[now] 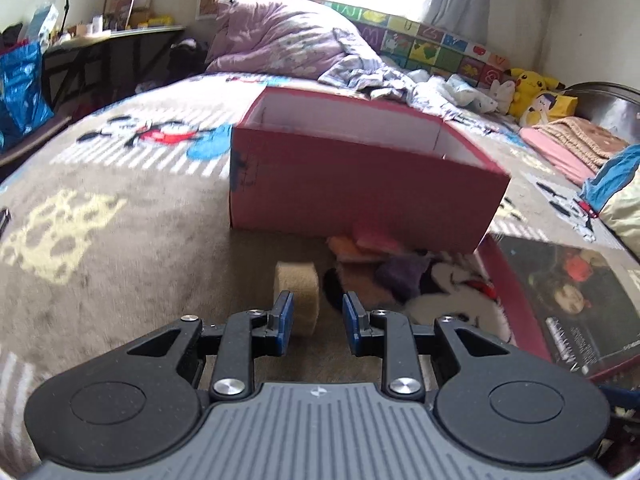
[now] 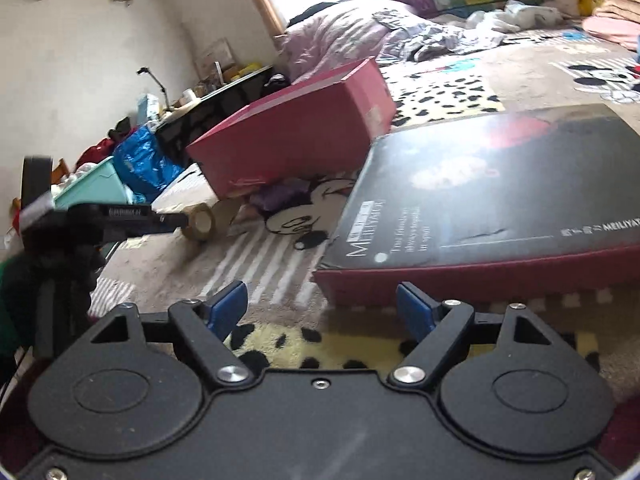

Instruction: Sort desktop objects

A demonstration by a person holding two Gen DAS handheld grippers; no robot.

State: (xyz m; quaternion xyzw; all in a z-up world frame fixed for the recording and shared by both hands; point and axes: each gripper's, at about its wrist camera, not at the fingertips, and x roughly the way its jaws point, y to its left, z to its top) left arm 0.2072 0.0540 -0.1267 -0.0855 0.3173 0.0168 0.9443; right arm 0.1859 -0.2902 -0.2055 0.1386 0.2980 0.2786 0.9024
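The tape roll (image 1: 296,292) stands on edge on the blanket (image 1: 120,240), just in front of the red box (image 1: 360,184) and left of a heap of small cloths (image 1: 384,256). The left gripper (image 1: 318,304) is clenched to its narrowest. The roll lies against its left pad, with a slit showing at the right pad, so a firm hold cannot be told. From the right wrist view, that gripper's tip meets the roll. The box is open-topped. A dark lid (image 2: 500,184) lies flat to its right. The right gripper (image 2: 322,300) is spread wide and holds nothing, with the lid's near corner just ahead.
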